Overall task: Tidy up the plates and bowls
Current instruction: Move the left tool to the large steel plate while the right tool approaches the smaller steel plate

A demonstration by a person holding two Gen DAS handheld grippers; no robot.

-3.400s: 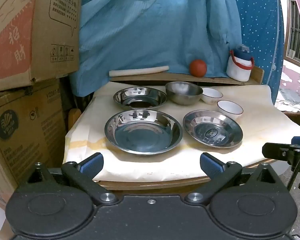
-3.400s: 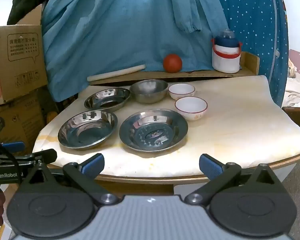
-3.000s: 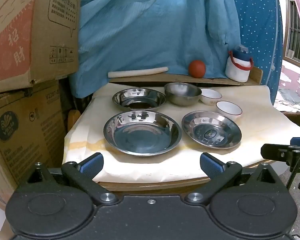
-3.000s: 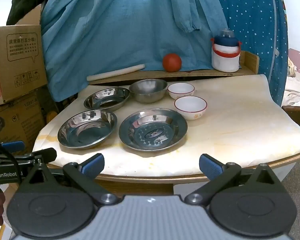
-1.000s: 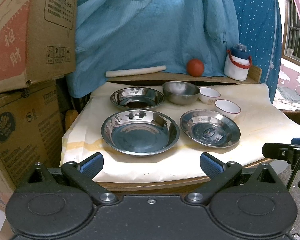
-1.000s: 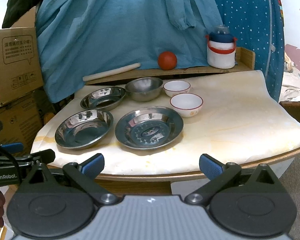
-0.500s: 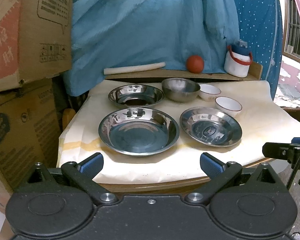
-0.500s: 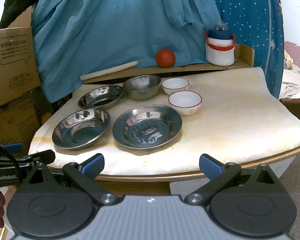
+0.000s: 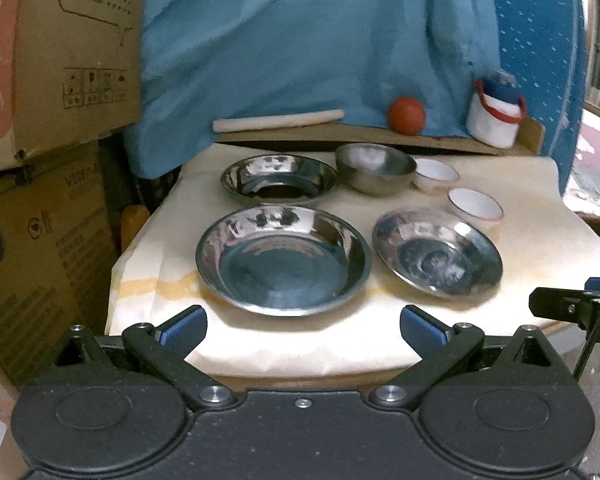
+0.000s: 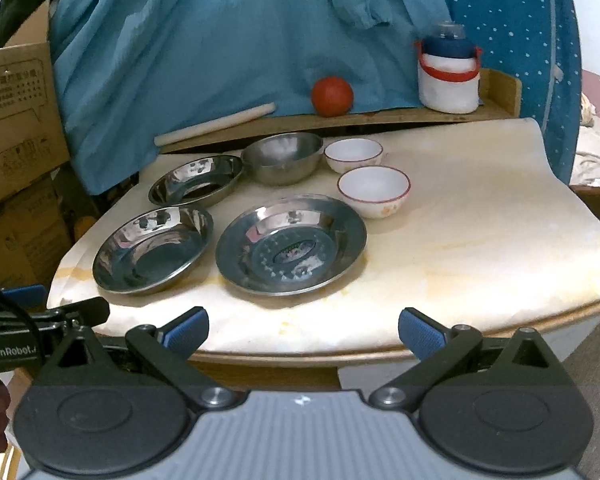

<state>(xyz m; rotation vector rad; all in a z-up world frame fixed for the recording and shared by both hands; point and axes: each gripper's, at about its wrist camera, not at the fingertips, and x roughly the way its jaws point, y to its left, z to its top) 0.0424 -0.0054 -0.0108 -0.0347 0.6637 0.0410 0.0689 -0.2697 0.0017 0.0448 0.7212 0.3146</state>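
Left claw [image 9: 303,327] spread wide and empty at the near edge of the bench [image 9: 540,216] — right claw [image 10: 303,327] just as wide, nothing between its fingers either. Ahead of them sit two steel plates side by side, the deep plate [image 9: 283,259] left of the flat plate [image 10: 291,249]. Behind — a third plate [image 9: 279,179], a steel bowl [image 9: 375,167] and two white bowls [image 10: 373,190], near one another.

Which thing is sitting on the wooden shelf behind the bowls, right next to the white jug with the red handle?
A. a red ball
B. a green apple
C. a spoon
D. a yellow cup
A. A round red ball rests on the wooden shelf behind the bowls, to the left of the white jug; no apple, cup or spoon shows there.
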